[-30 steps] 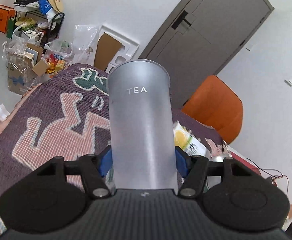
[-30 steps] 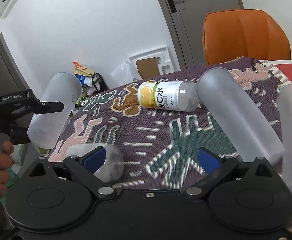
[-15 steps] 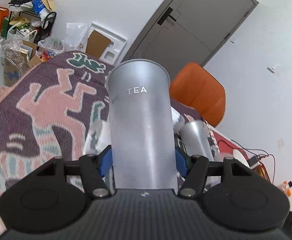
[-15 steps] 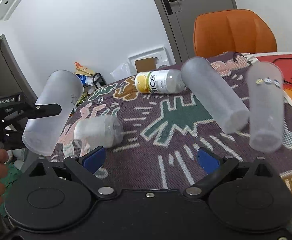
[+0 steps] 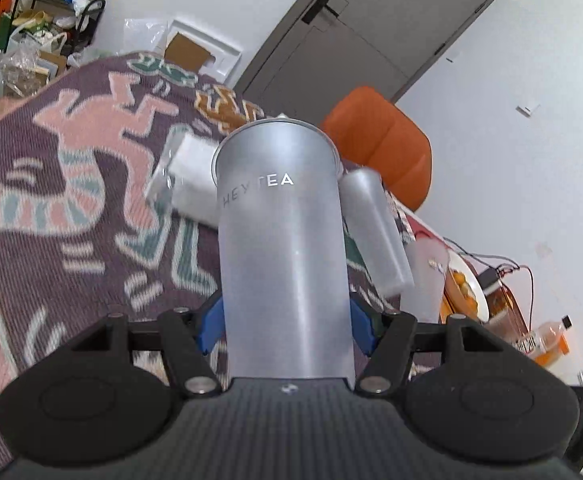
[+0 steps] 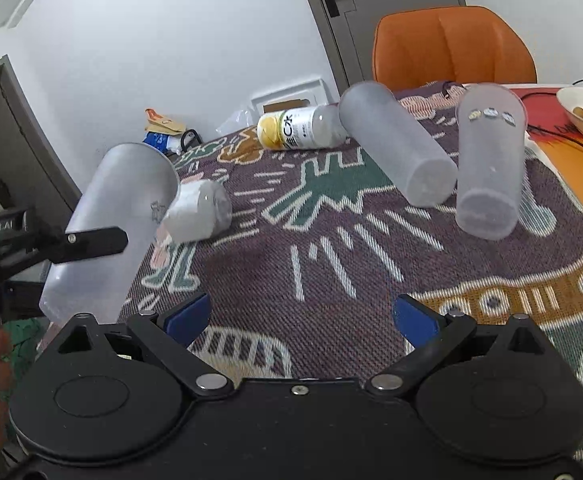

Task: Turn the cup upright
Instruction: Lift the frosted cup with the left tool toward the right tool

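The left gripper [image 5: 285, 320] is holding the frosted cup [image 5: 281, 248], its blue pads [image 5: 211, 322] pressing on both sides of the lower body. In the right wrist view this cup [image 6: 115, 224] is hanging tilted in the air over the left edge of the patterned cloth [image 6: 331, 264], with its mouth pointing up and away, so it is not standing yet. I am judging that the lifting part is done and the setting down is what is left. The right gripper [image 6: 301, 316] is staying wide and is carrying nothing. On the cloth, one cup is lying on its side [image 6: 395, 144] and a small one [image 6: 197, 214] too, while another cup [image 6: 489, 164] seems to be standing with its mouth up
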The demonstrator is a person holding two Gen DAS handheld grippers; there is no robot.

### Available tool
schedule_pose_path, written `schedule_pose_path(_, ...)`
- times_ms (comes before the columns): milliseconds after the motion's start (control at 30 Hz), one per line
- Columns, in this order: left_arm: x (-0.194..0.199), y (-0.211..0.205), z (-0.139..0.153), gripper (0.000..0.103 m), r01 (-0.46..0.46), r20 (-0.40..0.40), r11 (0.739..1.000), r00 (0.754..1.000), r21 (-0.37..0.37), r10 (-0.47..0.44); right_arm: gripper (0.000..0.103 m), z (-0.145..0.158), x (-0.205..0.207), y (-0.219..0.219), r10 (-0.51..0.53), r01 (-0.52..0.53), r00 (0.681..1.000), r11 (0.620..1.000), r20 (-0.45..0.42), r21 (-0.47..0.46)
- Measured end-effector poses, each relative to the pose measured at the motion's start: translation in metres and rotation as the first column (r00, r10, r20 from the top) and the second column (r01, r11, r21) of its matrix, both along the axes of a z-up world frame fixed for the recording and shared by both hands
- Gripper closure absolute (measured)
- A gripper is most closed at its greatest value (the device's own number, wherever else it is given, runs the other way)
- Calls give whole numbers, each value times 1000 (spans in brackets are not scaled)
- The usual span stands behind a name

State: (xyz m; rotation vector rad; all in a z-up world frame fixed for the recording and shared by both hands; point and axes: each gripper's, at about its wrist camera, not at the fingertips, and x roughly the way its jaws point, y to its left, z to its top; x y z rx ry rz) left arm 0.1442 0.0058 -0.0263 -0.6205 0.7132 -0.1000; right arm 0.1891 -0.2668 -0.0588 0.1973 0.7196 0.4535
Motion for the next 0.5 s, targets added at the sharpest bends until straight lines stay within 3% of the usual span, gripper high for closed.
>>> schedule_pose_path(500,-9,-29,-40,40,101,-122,995,987,-7,-101,4,-13,-14,-16,-32,32,999,999,-33,-4)
